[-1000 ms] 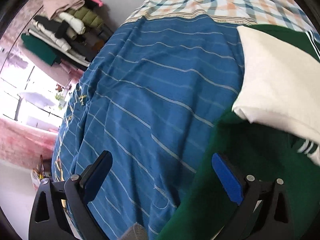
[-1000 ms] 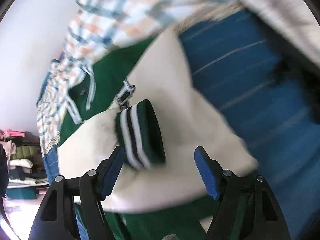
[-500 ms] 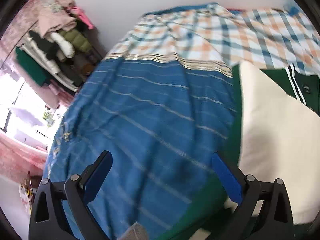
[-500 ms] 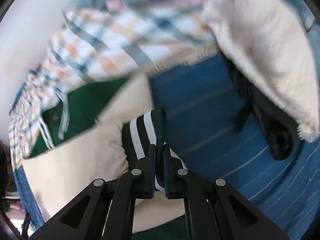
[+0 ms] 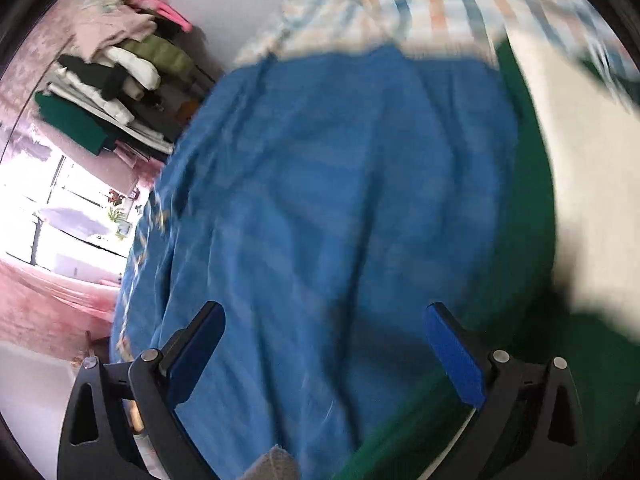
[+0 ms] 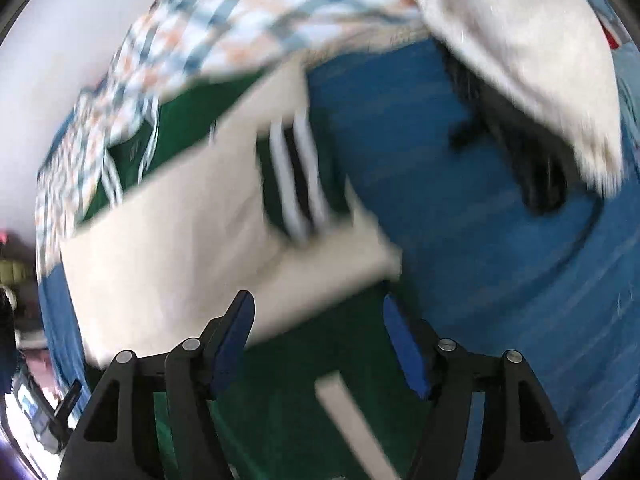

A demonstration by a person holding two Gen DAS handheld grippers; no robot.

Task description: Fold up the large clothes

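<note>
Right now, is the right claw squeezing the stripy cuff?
No, the right claw is opening with nothing between its blue pads, and the stripy cuff lies beyond it on the cream sleeve.

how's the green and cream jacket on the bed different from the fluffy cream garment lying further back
The green and cream jacket lies spread flat on the blue striped bedspread, near the grippers; the fluffy cream garment sits heaped further back. The jacket is smooth, with a green cuff striped white folded onto its cream sleeve; the fluffy garment is plain and fuzzy, draped over something black. Both rest on the same bed.
</note>
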